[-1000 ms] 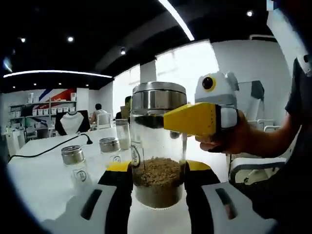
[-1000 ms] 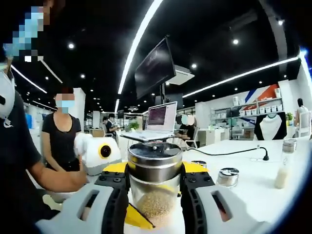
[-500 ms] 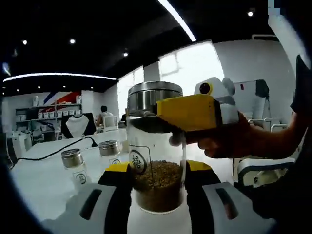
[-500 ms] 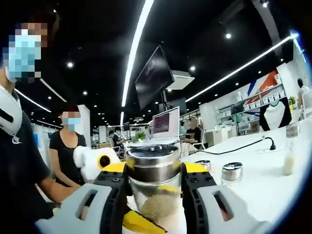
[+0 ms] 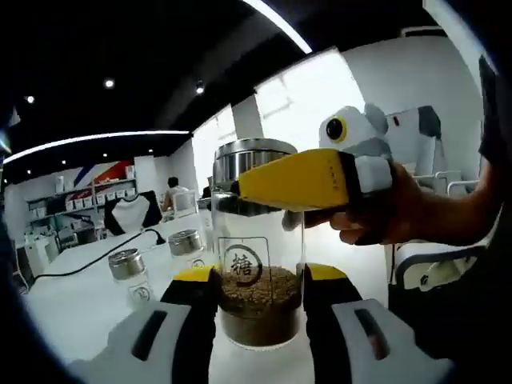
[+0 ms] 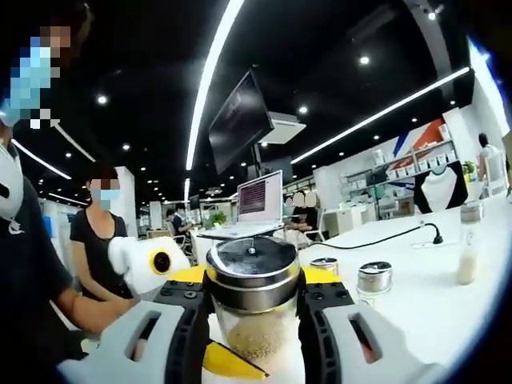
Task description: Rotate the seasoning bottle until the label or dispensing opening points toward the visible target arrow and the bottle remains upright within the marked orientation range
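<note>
The seasoning bottle [image 5: 258, 264] is clear glass with a steel lid and brown granules in its lower part. It stands upright, and its round printed label [image 5: 240, 264] faces the left gripper view. My left gripper [image 5: 258, 312] is shut on the bottle's lower body, one jaw against each side. My right gripper [image 6: 253, 308] is shut on the bottle just under the steel lid [image 6: 253, 268]. In the left gripper view its yellow jaw [image 5: 296, 180] crosses the lid from the right, held by a hand [image 5: 384, 220]. The left gripper's yellow jaw tip [image 6: 232, 364] shows below the bottle.
Two small steel-capped shakers [image 5: 128, 268] [image 5: 186, 244] stand on the white table [image 5: 72, 320] to the left of the bottle. Further shakers [image 6: 373, 280], a tall bottle [image 6: 468, 244], a black cable [image 6: 392, 238] and a laptop [image 6: 260, 204] lie beyond. A person [image 6: 96, 248] stands nearby.
The bottle's label has turned from the bottle's left edge round to the front of the left gripper view. The right gripper's yellow jaw has swung further left across the lid.
</note>
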### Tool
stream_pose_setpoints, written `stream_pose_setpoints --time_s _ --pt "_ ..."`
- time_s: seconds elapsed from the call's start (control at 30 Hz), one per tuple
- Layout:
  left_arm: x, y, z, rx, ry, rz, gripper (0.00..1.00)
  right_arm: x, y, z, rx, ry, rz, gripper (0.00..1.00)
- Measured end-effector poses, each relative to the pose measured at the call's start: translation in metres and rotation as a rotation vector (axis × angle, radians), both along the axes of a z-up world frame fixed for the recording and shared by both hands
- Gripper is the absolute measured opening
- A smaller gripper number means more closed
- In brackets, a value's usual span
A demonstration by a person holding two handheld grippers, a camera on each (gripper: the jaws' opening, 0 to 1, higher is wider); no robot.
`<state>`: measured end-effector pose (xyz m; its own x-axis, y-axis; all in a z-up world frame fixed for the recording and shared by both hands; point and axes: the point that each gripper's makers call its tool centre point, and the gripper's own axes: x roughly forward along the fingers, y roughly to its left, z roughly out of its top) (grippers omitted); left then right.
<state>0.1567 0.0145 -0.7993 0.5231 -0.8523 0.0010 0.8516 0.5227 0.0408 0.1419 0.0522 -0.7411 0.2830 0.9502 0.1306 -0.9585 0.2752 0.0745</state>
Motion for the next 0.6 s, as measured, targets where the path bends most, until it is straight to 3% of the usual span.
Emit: stream_pose_setpoints --time_s 0.1,0.2,0.23,0.3,0.37,0.4,0.43,0.47,0.53,0.6 --pt "-0.011 -0.005 0.004 -0.019 -0.040 -0.091 0.45 -0.016 0.003 0.005 -0.025 -0.064 0.082 0.40" --pt "-0.020 -0.007 0.004 -0.039 -0.010 -0.158 0.45 -0.022 0.004 0.005 -0.046 -0.051 0.140 0.40" --pt "-0.019 -0.006 0.005 -0.042 -0.008 -0.149 0.45 -0.022 0.005 0.005 -0.046 -0.045 0.143 0.40" --pt "-0.015 -0.006 0.005 -0.035 -0.011 -0.093 0.44 -0.016 0.005 0.004 -0.029 -0.015 0.109 0.41" --pt "-0.005 -0.005 0.006 -0.032 -0.014 0.016 0.44 -0.006 0.005 0.008 0.019 -0.016 0.030 0.41" --pt "0.000 -0.003 0.007 -0.022 -0.034 0.068 0.44 -0.003 0.005 0.009 0.030 -0.032 0.002 0.41" --pt "0.008 0.002 0.010 0.002 -0.093 0.165 0.44 0.003 0.004 0.011 0.060 -0.029 -0.060 0.41" --pt "0.010 0.003 0.009 0.011 -0.102 0.189 0.43 0.004 0.004 0.011 0.068 -0.023 -0.077 0.42" --pt "0.019 0.011 0.005 0.101 -0.137 0.318 0.43 0.016 0.003 0.006 0.076 0.022 -0.175 0.42" --pt "0.023 0.016 0.002 0.101 -0.127 0.363 0.43 0.023 0.000 0.002 0.086 0.063 -0.244 0.40"
